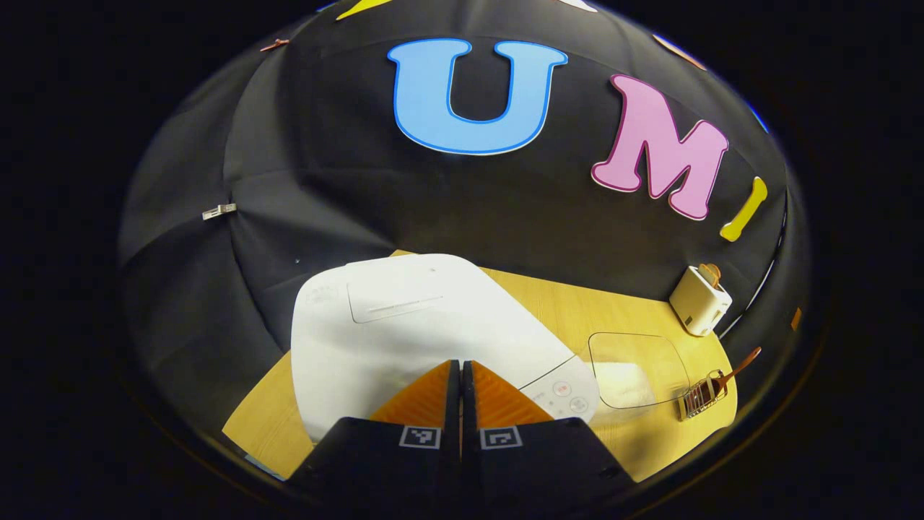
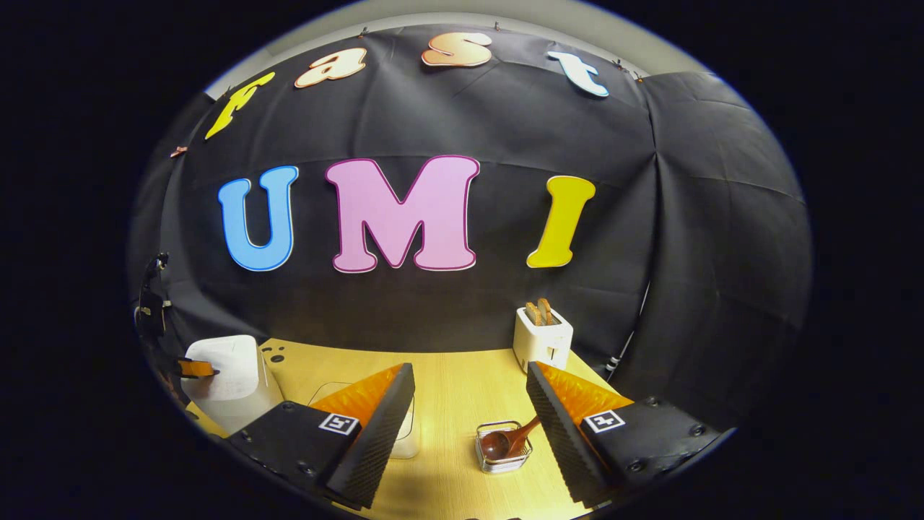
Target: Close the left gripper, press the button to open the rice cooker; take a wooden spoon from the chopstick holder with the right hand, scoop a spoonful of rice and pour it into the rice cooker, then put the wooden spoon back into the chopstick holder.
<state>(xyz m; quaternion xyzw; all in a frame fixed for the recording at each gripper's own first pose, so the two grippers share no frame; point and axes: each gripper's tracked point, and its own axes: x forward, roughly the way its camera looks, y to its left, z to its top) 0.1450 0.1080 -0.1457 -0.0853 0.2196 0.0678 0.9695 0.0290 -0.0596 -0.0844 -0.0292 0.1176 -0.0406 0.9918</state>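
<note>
The white rice cooker (image 1: 404,318) stands in the middle of the left gripper view with its lid down. My left gripper (image 1: 460,367) is shut, empty, with its tips over the cooker's front edge beside the control panel (image 1: 567,393). In the right gripper view the cooker (image 2: 227,368) is at the far left with the left gripper (image 2: 196,369) against it. My right gripper (image 2: 469,374) is open and empty, above the table. Just beyond and below it the wire chopstick holder (image 2: 503,455) holds the wooden spoon (image 2: 498,442). The holder (image 1: 699,397) and spoon (image 1: 743,360) also show at the right. A clear container of rice (image 1: 635,372) sits between cooker and holder.
A white toaster (image 2: 541,336) with bread slices stands at the back of the wooden table (image 2: 462,390), near the booth wall, and appears at the right as the toaster (image 1: 699,300). The clear container (image 2: 408,433) is partly hidden behind my right gripper's left finger.
</note>
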